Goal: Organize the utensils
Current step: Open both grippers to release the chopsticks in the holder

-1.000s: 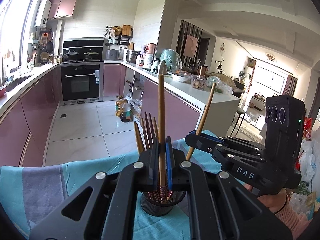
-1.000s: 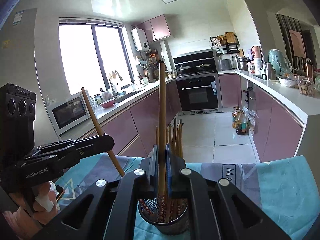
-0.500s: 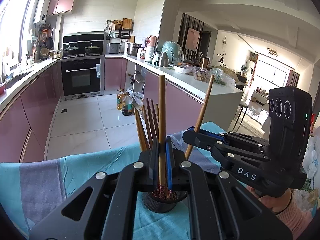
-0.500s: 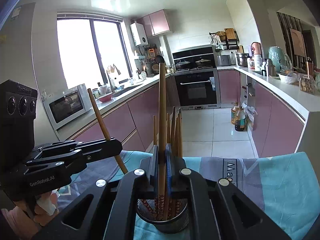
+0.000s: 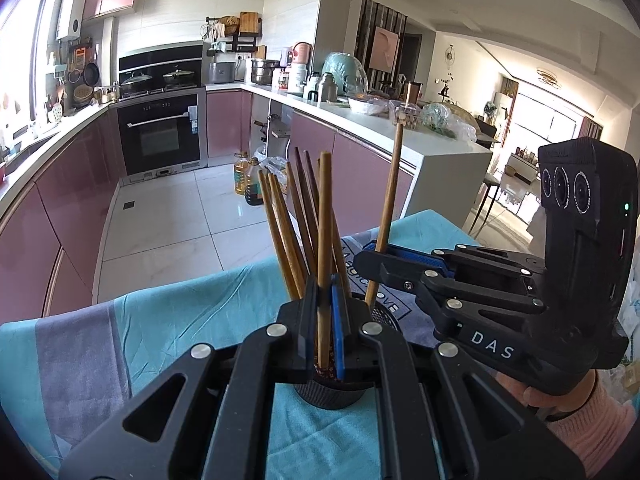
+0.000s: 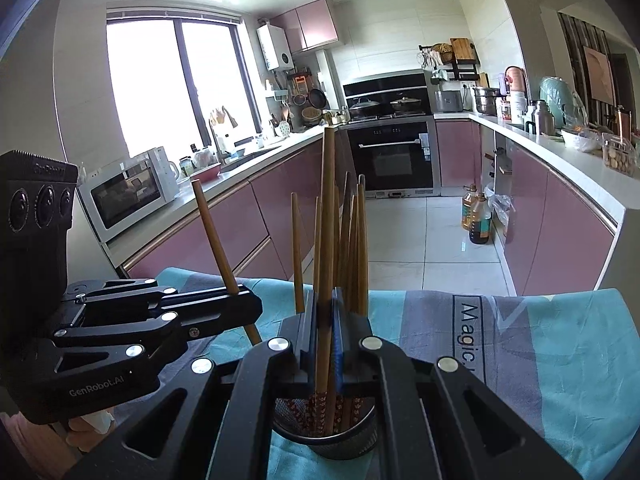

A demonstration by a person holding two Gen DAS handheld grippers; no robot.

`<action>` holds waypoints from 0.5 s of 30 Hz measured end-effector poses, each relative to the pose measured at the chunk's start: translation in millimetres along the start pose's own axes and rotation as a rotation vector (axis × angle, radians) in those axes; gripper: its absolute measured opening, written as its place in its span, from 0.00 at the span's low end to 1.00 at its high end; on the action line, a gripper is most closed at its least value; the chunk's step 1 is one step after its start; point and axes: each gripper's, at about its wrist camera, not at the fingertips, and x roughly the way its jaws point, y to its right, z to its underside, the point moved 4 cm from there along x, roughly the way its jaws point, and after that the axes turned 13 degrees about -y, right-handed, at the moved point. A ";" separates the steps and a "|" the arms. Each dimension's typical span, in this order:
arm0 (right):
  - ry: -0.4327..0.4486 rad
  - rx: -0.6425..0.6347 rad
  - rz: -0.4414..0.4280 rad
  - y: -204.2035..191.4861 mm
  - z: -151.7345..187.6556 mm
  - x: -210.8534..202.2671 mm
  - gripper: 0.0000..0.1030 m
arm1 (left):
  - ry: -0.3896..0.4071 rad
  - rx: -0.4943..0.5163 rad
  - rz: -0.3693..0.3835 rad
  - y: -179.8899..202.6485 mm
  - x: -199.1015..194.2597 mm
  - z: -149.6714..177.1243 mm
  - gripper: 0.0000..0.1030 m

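My left gripper (image 5: pixel 325 296) is shut on a wooden chopstick (image 5: pixel 325 220) held almost upright, its patterned lower end inside the black mesh cup (image 5: pixel 332 394). Several more chopsticks (image 5: pixel 276 220) stand fanned out in that cup. To the right, my right gripper (image 5: pixel 370 258) is shut on another chopstick (image 5: pixel 390 192), which leans right and reaches down to the cup's far rim. In the right wrist view, the right gripper (image 6: pixel 329 312) clamps its chopstick (image 6: pixel 329 200) over the cup (image 6: pixel 332 446). The left gripper (image 6: pixel 244 304) comes in from the left with its tilted chopstick (image 6: pixel 214 232).
The cup stands on a teal and grey cloth (image 5: pixel 180 320) covering the table. Beyond its edge lie a tiled floor, pink cabinets, an oven (image 6: pixel 394 156) and oil bottles (image 5: pixel 246 178). A hand in a pink sleeve (image 5: pixel 584 420) holds the right gripper. A microwave (image 6: pixel 128 192) sits on the left counter.
Both grippers have sunk toward the cup and tipped further down. The two held chopsticks now reach deeper into the cup. Both grips stay shut.
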 end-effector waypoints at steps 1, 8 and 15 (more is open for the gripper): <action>-0.009 0.002 0.000 0.8 0.8 3.0 0.06 | -0.011 0.000 -0.001 -0.7 4.4 0.2 0.07; -0.029 0.022 0.005 5.2 4.3 11.0 0.08 | -0.042 -0.036 -0.003 -8.5 19.4 5.6 0.12; -0.028 0.023 -0.002 4.5 9.3 7.6 0.12 | -0.017 -0.086 -0.001 -21.5 12.6 20.3 0.32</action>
